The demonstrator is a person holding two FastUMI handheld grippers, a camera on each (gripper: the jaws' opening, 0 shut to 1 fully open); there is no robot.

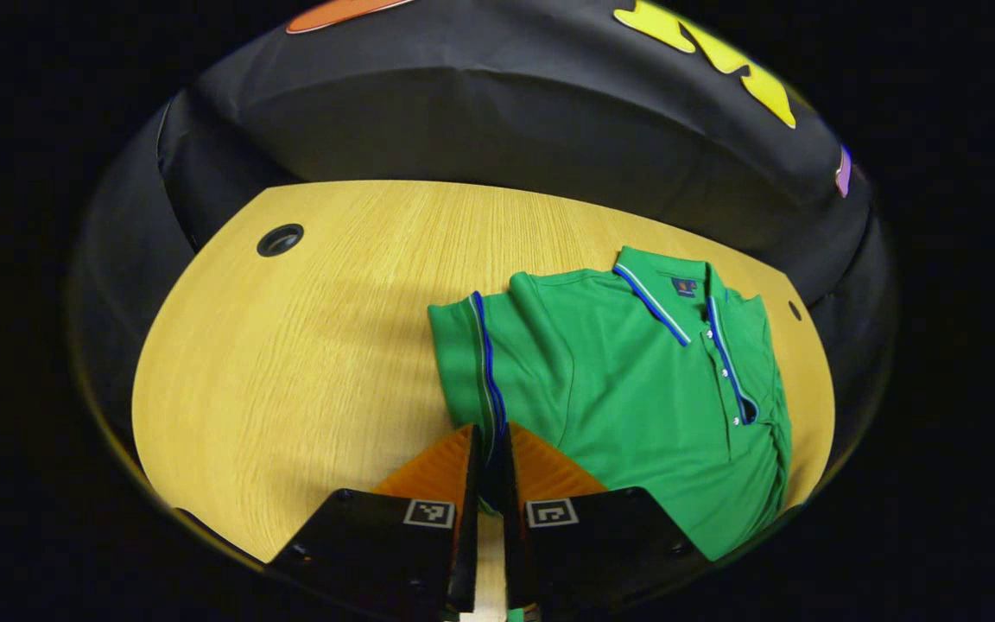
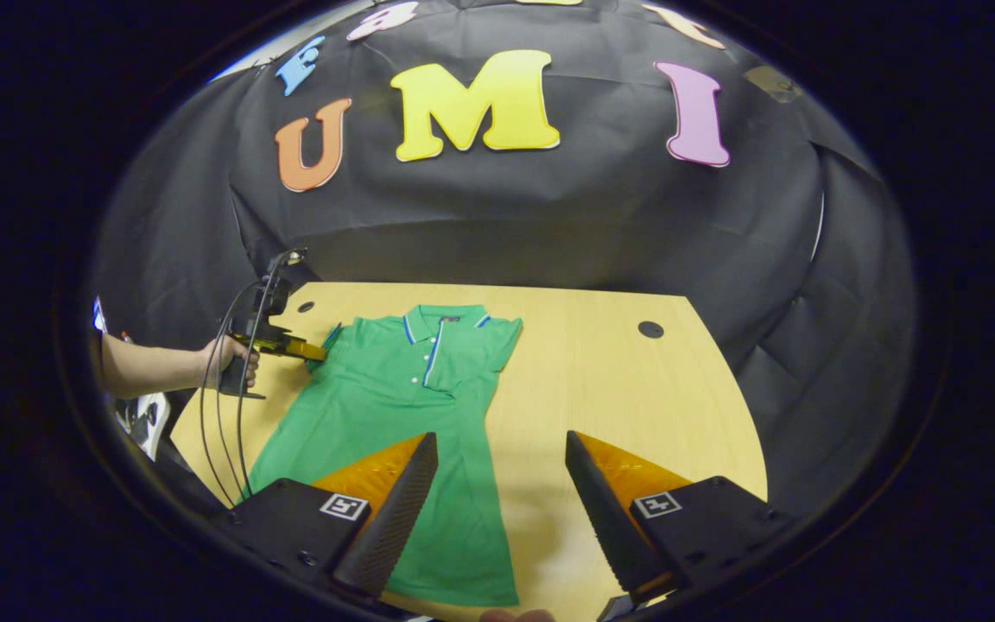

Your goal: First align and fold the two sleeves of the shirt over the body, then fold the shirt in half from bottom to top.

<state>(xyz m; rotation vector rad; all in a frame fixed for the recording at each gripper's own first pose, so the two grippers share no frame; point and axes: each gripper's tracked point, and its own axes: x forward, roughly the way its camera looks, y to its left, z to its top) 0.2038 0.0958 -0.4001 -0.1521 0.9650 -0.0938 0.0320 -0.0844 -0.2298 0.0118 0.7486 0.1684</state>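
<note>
Shirt, green, lies flat on the wooden table, collar toward the booth wall. At its left side the left gripper, held by a hand, has both fingers pinched on the striped sleeve cuff. Right of the shirt's body, the right gripper hovers with fingers spread wide, holding nothing

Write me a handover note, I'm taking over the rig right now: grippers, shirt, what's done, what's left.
Left gripper: jaws shut on the left sleeve by its cuff, at the shirt's edge.
Right gripper: open, empty, above the lower shirt.
Shirt lies face up on the table, collar at the far side.
Done: left sleeve gripped, partly drawn in; right sleeve not yet folded.
Left: lay both sleeves over the body, then fold bottom to top.
</note>
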